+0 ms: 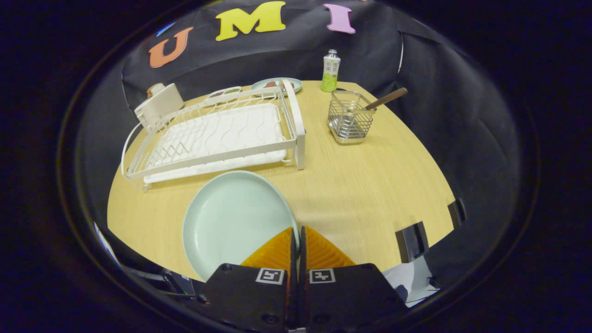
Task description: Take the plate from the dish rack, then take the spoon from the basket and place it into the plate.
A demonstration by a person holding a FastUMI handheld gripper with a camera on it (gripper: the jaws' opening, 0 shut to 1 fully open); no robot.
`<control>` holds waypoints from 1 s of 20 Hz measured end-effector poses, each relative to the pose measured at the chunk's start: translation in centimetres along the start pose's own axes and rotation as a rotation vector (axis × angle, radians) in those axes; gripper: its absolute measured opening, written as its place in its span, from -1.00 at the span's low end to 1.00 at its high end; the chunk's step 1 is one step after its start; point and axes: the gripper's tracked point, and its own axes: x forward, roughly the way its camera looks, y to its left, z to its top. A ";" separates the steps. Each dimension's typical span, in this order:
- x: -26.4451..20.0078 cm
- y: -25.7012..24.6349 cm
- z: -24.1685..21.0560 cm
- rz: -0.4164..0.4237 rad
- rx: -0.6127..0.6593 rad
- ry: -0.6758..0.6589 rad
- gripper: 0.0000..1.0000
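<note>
A pale green plate [231,222] sits between the dish rack and the fingers, over the near part of the wooden table [370,185]. My gripper [297,229] is shut on the plate's right rim, which runs between the two fingers. The white dish rack [217,134] stands beyond the plate with nothing in it. To the right of the rack stands a wire basket [350,121]. A spoon with a brown handle [388,98] leans out of the basket to the right.
A green-and-white bottle [330,71] stands behind the basket. A small dish with food [273,84] and a white container [159,106] sit behind the rack. Two black clamps [411,240] grip the table's near right edge.
</note>
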 end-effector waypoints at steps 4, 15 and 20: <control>0.7 -0.7 0.4 -0.003 -0.010 -0.006 -0.88; -2.7 -5.4 5.4 -0.001 -0.016 -0.184 0.92; -1.8 -8.2 9.0 0.068 0.030 -0.331 0.98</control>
